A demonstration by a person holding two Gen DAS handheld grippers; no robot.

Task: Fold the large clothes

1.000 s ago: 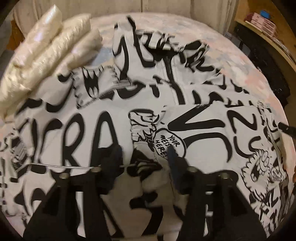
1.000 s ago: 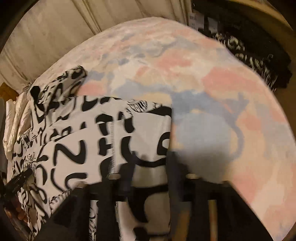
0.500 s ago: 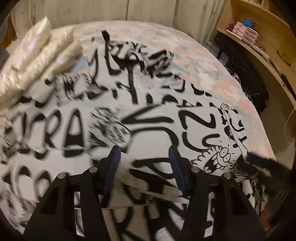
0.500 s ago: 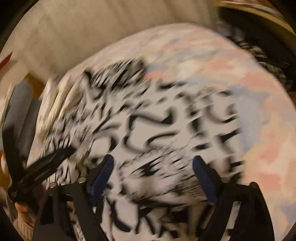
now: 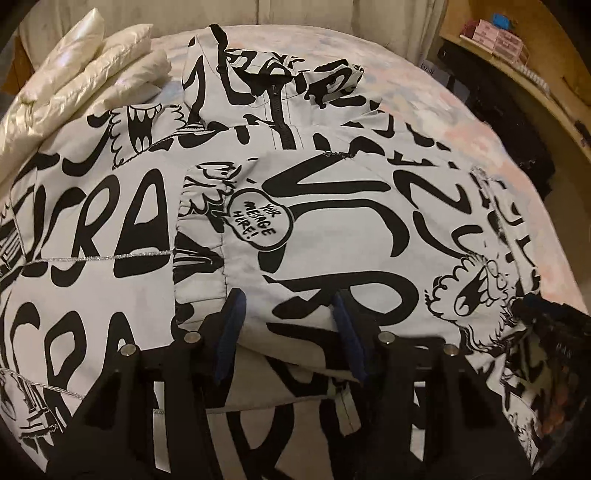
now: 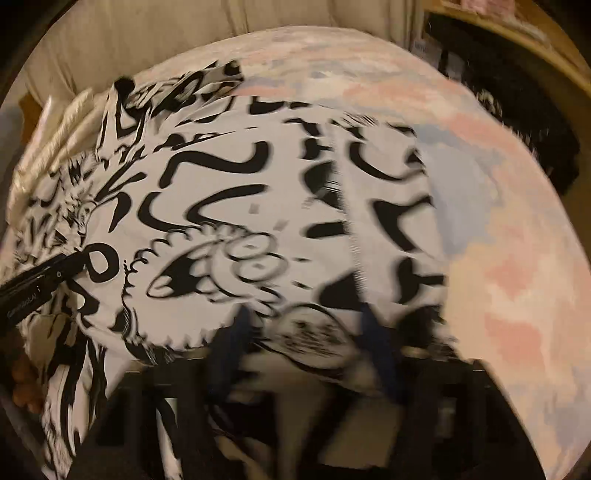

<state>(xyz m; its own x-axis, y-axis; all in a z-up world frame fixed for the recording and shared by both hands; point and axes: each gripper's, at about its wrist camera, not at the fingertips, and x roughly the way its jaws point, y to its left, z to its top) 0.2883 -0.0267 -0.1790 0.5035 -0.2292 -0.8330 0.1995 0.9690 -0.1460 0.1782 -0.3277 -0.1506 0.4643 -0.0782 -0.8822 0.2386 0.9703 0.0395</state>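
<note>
Both claws sit at the bottom of their own views, over a white jacket (image 5: 332,229) printed with heavy black graffiti lettering and cartoon faces. Left claw (image 5: 288,325) has its blue-padded fingers (image 5: 231,325) spread apart, released, with a raised fold of jacket cloth lying between them but not pinched. Right claw (image 6: 306,350) is badly blurred; its fingers look parted with a bunched edge of cloth between them, though whether they clamp it I cannot tell. In the left view the right claw's dark body shows at the right edge, against the jacket's side. Just beyond the left claw, a sleeve lies folded across the jacket's front, its cuff (image 5: 199,258) pointing left and a speech bubble (it reads "YOUR MESSAGE HERE!") printed beside it. A laughing cartoon face (image 5: 476,284) is printed on the sleeve's right part. Farther on, the jacket's black zipper (image 5: 277,114) runs up to the hood (image 5: 266,70), which lies flat at the far end. The jacket is spread across a bed (image 6: 517,229) covered in pastel pink and blue, bare to the jacket's right. A shiny cream puffer (image 5: 85,77) lies at the far left, touching the jacket's shoulder. Past the bed, pale curtains (image 6: 184,33) hang, and a wooden shelf (image 5: 517,55) stands at far right holding small pink boxes.
</note>
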